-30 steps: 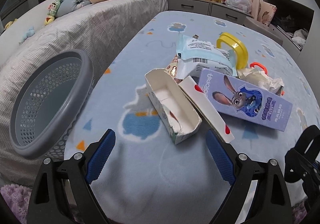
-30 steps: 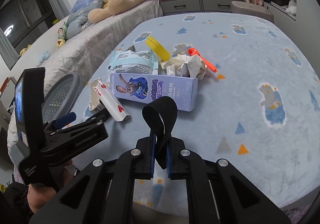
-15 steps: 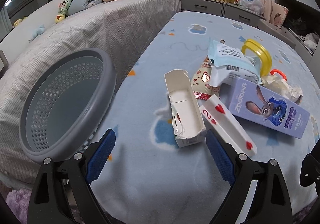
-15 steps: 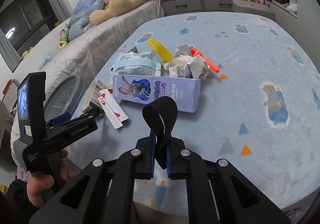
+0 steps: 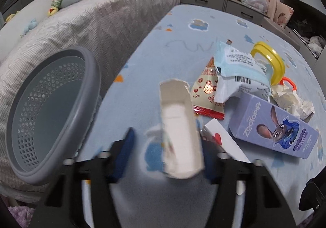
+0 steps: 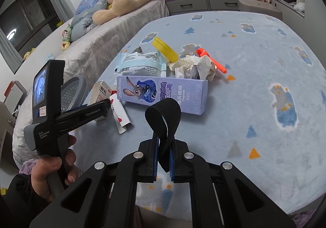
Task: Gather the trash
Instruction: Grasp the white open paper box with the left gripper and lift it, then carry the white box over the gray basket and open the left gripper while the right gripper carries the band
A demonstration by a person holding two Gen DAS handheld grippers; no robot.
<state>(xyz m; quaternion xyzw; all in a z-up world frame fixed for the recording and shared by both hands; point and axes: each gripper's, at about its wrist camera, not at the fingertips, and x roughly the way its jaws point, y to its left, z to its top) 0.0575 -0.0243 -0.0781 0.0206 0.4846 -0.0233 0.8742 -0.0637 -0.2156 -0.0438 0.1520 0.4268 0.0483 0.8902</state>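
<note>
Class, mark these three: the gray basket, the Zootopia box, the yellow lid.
gray basket (image 5: 89,93), left wrist view, on its rim
Zootopia box (image 5: 271,126), left wrist view, printed face
yellow lid (image 6: 165,48), right wrist view, rim

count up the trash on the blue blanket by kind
cardboard boxes: 3 – open white box, heart card box, Zootopia box
plastic wrappers: 2 – blue pack, red snack wrapper
crumpled paper: 1
yellow lid: 1
orange plastic piece: 1
total: 8
</note>
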